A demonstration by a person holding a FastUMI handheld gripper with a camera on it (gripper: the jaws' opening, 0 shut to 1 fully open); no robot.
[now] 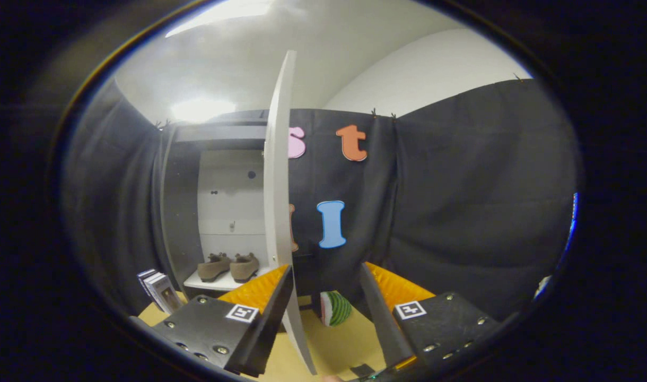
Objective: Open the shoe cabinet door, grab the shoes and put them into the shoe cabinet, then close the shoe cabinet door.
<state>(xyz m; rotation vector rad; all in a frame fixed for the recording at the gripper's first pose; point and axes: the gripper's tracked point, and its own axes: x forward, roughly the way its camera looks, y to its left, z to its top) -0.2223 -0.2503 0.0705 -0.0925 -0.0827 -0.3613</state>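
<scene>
From the claw's own camera: the claw [323,313] hangs wide apart, both fingers spread and nothing gripped. The cabinet door [277,212] stands edge-on, swung well out, its lower edge running down just inside the left finger [268,318]. I cannot tell whether that finger's pad touches the panel or only sits beside it. My read: the claw is lined up to push that edge shut, which would explain why it is open, not pinching.

At ten o'clock from the fingers, beyond the door, the shoe cabinet [230,201] is open and the pair of brown shoes [229,267] already sits side by side on its low shelf [217,282], toes out. So the stowing looks done; closing the door is what remains, I'd judge.

Dead ahead at twelve o'clock, between the fingers and just past them, a striped green and white thing [335,309] rests on the yellow counter [334,345] — a toy or a ball, hard to say. At nine o'clock a small stack of boxes or books [159,291] leans beside the cabinet.

Hidden: the door's hinge side, any handle, the cabinet's upper shelves in shadow, and the door's foot behind the left finger.
</scene>
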